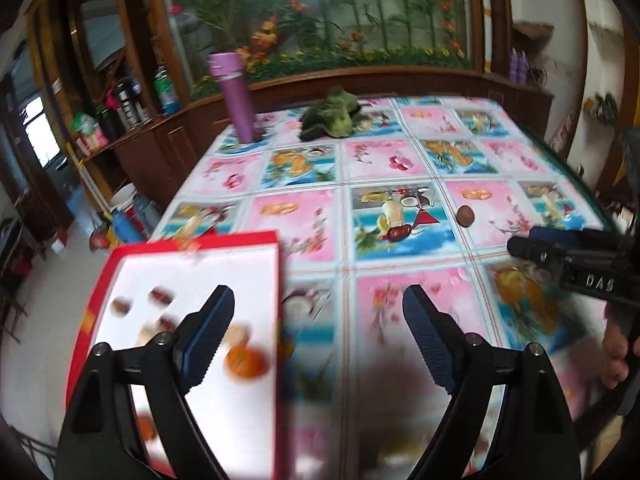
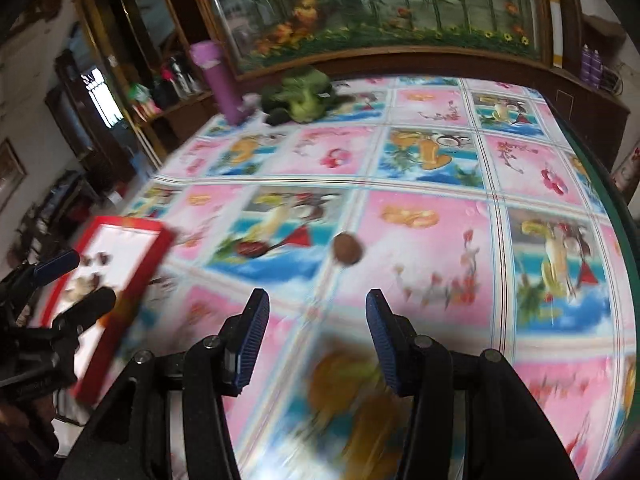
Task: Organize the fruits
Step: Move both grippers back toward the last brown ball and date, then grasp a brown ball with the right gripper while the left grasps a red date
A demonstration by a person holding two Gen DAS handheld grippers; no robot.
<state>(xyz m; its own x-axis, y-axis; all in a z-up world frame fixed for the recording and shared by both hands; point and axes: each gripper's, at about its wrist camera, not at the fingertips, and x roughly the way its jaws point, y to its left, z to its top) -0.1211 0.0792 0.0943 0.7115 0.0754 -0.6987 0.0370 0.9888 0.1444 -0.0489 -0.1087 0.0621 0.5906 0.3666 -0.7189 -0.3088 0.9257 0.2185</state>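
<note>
A red-rimmed white box (image 1: 276, 280) lies at the table's left edge and holds several small fruits, among them an orange one (image 1: 245, 362) and dark red ones (image 1: 161, 296). It also shows in the right wrist view (image 2: 158, 252). A small round brown fruit (image 1: 465, 215) lies alone on the patterned cloth; in the right wrist view the brown fruit (image 2: 347, 249) sits just beyond my right gripper (image 2: 316, 312), which is open and empty. My left gripper (image 1: 318, 308) is open and empty, its left finger over the box. The right gripper (image 1: 520, 242) shows at the right in the left wrist view.
A purple bottle (image 1: 236, 96) stands at the far left of the table. A leafy green vegetable (image 1: 330, 114) lies at the far middle. A wooden cabinet with a plant display runs behind the table. The table's green edge (image 2: 612, 200) runs along the right.
</note>
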